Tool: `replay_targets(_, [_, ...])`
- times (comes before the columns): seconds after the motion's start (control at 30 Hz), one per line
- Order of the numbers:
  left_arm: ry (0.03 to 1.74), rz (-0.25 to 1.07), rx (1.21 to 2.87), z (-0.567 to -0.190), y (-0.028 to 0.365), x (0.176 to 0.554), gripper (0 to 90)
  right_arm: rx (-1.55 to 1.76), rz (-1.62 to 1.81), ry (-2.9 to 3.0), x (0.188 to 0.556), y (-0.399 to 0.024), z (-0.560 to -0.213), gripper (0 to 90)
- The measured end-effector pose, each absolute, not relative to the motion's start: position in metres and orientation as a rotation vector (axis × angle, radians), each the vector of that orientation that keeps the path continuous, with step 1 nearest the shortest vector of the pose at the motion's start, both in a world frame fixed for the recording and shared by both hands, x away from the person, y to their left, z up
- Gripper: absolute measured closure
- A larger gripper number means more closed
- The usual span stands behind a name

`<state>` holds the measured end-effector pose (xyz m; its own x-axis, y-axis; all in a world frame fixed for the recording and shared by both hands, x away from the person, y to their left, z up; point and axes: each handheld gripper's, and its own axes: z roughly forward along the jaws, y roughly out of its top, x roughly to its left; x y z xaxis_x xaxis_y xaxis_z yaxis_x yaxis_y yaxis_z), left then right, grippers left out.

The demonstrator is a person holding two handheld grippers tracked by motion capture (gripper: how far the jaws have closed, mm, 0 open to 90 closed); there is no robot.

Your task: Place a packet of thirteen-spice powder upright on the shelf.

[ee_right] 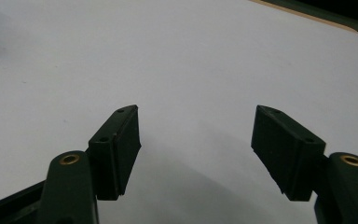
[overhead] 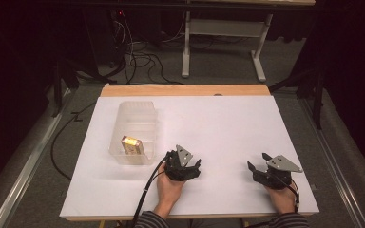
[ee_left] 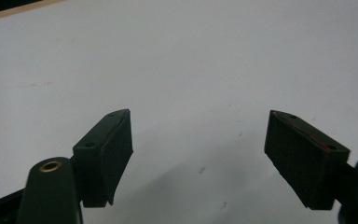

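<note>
A white worktop with a wooden far edge carried a clear plastic bin at its left side, and a small yellow-and-white box lay inside the bin near its front wall. The left tool sat just right of the bin, held in a hand. The right tool rested well apart, near the worktop's right front corner. Cables lay on the floor beyond.

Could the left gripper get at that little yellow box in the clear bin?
Probably yes. The left gripper sits open beside the bin, whose top is open, and nothing lies between them; the box leans near the close end.
</note>
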<state>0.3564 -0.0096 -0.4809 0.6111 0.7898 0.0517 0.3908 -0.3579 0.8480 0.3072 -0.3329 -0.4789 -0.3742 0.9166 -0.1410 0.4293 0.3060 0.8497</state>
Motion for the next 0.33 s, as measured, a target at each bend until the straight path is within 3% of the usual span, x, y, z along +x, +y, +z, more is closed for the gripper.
replay_targets(0.33, [0.946,0.599,1.945,-0.4813,-0.0076,0.3548,24.7,1.188,0.981,1.94,0.3072,-0.333,-0.4789,32.9])
